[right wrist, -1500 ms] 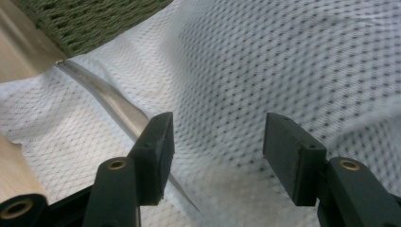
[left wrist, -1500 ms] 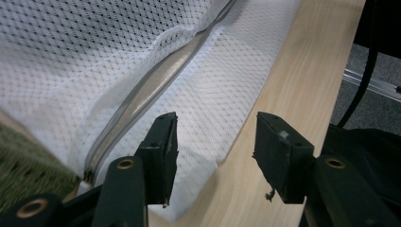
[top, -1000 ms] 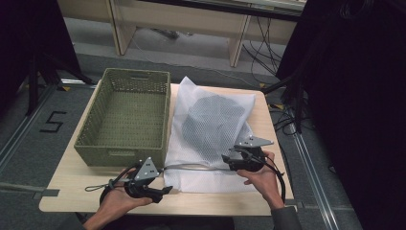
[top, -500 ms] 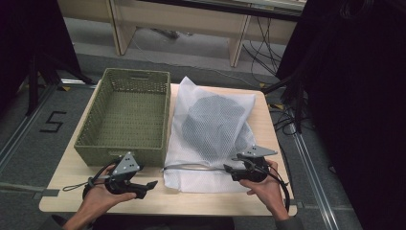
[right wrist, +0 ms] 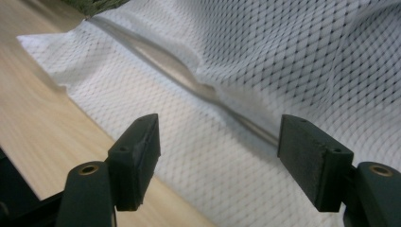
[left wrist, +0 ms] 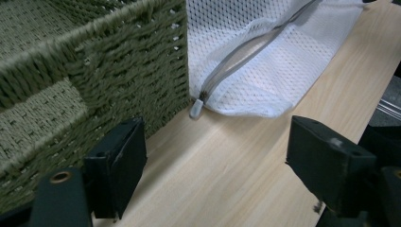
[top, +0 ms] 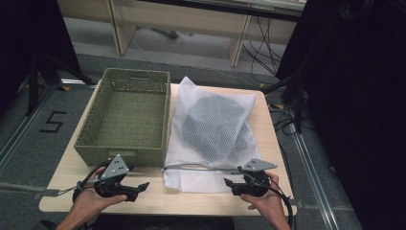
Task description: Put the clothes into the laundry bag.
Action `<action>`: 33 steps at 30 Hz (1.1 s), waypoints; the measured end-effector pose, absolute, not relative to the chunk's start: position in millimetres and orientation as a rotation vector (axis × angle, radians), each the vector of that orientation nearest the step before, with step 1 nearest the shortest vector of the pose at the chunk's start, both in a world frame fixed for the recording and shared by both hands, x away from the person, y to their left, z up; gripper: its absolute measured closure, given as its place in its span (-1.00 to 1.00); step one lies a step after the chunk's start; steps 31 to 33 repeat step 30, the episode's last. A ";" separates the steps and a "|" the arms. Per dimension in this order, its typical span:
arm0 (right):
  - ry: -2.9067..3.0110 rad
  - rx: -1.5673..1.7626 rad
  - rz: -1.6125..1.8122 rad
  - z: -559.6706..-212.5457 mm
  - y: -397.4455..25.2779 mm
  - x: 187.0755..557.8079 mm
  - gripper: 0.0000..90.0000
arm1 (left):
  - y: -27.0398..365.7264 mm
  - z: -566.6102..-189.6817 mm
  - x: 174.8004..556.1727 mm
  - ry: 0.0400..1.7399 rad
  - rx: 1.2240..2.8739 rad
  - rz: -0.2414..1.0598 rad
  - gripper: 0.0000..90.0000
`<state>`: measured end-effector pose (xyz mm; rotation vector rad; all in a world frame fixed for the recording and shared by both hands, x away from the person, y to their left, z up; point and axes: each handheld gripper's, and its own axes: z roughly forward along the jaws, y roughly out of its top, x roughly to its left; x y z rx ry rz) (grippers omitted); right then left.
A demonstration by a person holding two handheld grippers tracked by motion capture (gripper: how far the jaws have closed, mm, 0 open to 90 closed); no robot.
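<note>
The left tongs [top: 141, 186] sit low over the near edge of the tabletop [top: 191, 201], near its near-left corner, held in the person's left hand [top: 93, 201]. Their jaws stand wide apart with nothing between them; in the left gripper view the left tongs [left wrist: 215, 161] frame only bare wood. Just beyond them lies the grey zipper pull [left wrist: 196, 108], at the corner of the white mesh bag [left wrist: 265, 71] where the bag meets the wall of the woven green basket [left wrist: 85, 90].

The right tongs [top: 227, 182] rest at the near edge toward the near-right corner, held in the right hand [top: 265, 203], with the jaws likewise spread and gripping nothing. In the right gripper view the right tongs [right wrist: 217, 156] hover just over the near hem of the mesh bag [right wrist: 283, 61], and the grey zipper line [right wrist: 189, 82] runs across the mesh just beyond the jaws.

From above, the mesh bag [top: 213, 129] covers the right half of the tabletop from near edge to far edge, with a dark bundle [top: 215, 122] showing through the mesh. Its zipper [top: 201, 167] lies along the near end. The basket [top: 124, 120] fills the left half, its right wall touching the bag's left side.
</note>
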<state>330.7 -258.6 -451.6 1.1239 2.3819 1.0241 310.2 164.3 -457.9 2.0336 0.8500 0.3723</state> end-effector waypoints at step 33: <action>2.401 1.069 0.963 -458.0 -268.9 313.8 -0.33 | 161.7 -463.5 312.1 0.802 2.138 0.385 -0.66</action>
